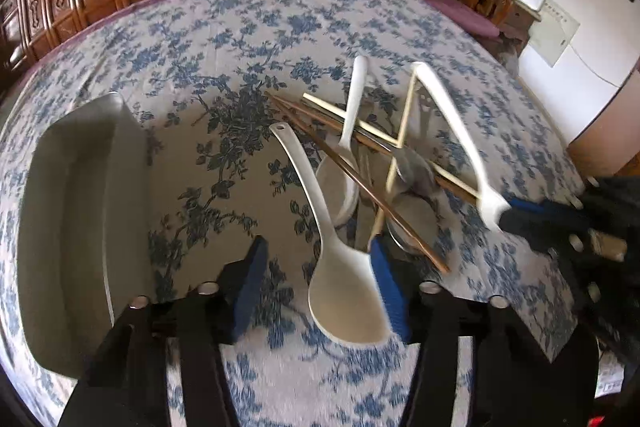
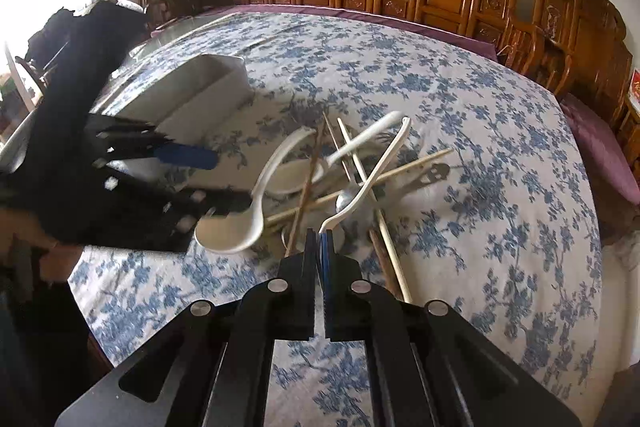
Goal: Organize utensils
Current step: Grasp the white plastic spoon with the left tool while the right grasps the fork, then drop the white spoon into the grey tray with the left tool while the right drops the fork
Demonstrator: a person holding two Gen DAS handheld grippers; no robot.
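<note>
At the left edge of the left wrist view, a smooth, pale rectangular tray [image 1: 80, 211] with rounded corners sits on the blue-flowered cloth of the table [image 1: 224, 39], nothing visible inside it. Bottom centre, the left gripper [image 1: 316, 275] has its blue-padded jaws spread wide around the bowl of a glossy white rice spoon [image 1: 344, 303], whose handle climbs toward mid-frame; one pad appears to touch the bowl's edge. Right of centre lies the tangle: another white spoon [image 1: 352, 115], thin brown chopsticks [image 1: 360, 187], pale chopsticks [image 1: 400, 131] and a dull metal spoon [image 1: 416, 171], all crossed. At the right edge, the right gripper [image 1: 516, 213] has its jaws pressed together on the tip of a slim white plastic spoon [image 1: 452, 131]; the right wrist view confirms the pinch at lower centre. The risks, likely: that narrow hold on slick plastic could slip or swing, and lifting it may drag the interlaced sticks. The wide left jaws could skate off the rounded bowl.
</note>
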